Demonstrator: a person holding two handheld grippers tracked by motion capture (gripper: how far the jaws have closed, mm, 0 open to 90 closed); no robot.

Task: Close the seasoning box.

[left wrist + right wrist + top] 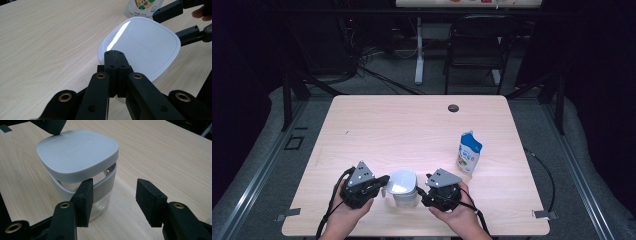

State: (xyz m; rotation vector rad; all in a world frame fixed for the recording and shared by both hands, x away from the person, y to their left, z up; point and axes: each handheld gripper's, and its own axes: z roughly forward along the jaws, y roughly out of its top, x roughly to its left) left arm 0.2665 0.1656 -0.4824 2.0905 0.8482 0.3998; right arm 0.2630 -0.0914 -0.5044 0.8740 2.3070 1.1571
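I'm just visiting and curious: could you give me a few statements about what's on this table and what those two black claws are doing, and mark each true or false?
1. The white lid sits on the clear jar. True.
2. The left gripper has its jaws spread wide. False: they are closed together, tips at the lid's edge.
3. The right gripper is clamped on the jar. False: its jaws stand apart beside the jar.
4. A blue and white pouch stands on the table beyond the right gripper. True.
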